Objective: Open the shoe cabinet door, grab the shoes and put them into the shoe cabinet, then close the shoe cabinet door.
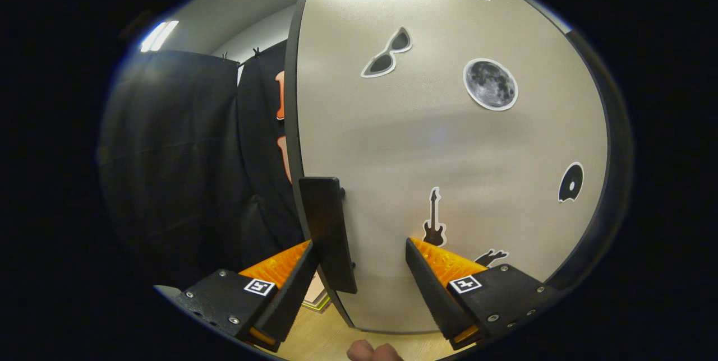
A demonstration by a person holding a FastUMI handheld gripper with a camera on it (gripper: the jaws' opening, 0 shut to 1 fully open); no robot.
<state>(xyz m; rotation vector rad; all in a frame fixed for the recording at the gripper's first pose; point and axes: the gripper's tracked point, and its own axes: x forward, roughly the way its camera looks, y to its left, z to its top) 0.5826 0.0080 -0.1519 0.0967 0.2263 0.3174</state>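
Observation:
The shoe cabinet door is a pale grey panel with a dark edge and stickers of sunglasses, a moon, a guitar and a disc. It stands close in front of me. A dark flat handle sticks out at the door's left edge. My gripper is open with the handle between its fingers. The handle lies right against the left finger, and a wide gap separates it from the right finger. I cannot tell whether the door is ajar.
Black booth cloth hangs to the left of the door. Light wooden floor shows below the fingers, with a flat tan thing lying by the door's foot. A person's fingertips show under the gripper.

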